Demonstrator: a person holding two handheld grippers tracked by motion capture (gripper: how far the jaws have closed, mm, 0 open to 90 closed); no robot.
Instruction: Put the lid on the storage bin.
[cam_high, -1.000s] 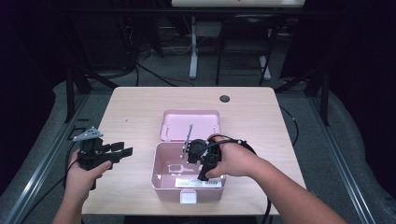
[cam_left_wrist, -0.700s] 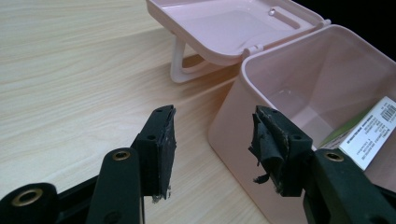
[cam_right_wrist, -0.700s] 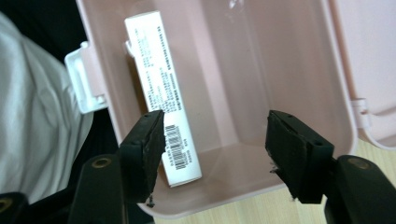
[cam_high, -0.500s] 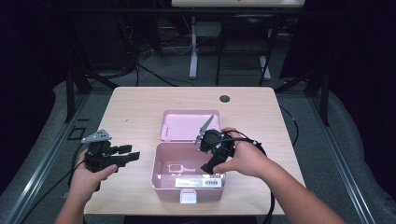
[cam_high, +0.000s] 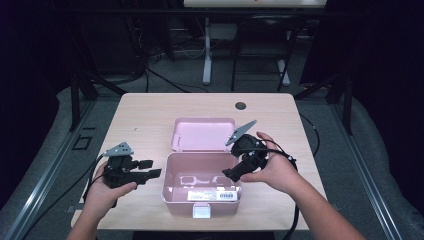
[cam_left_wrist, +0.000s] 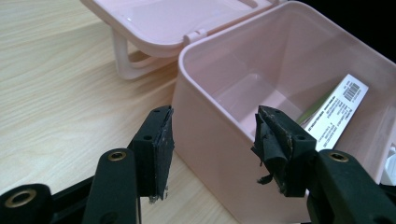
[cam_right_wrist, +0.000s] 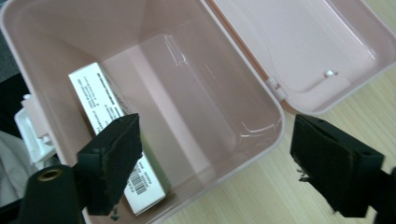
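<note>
Near table's front edge, open pink box (cam_high: 200, 187), lid (cam_high: 202, 134) back. Right gripper (cam_high: 239, 167) over its right rim, left gripper (cam_high: 150, 169) beside its left wall, both jaws apart, empty. Right gripper view reveals labelled packet (cam_right_wrist: 116, 140) inside.

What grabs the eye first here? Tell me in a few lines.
The open pink box at the near middle of the wooden table, its lid laid flat behind it. Inside, a white labelled carton leans against the box's near wall. The left gripper hangs open just left of the box, and the right gripper hangs open over its right rim.
</note>
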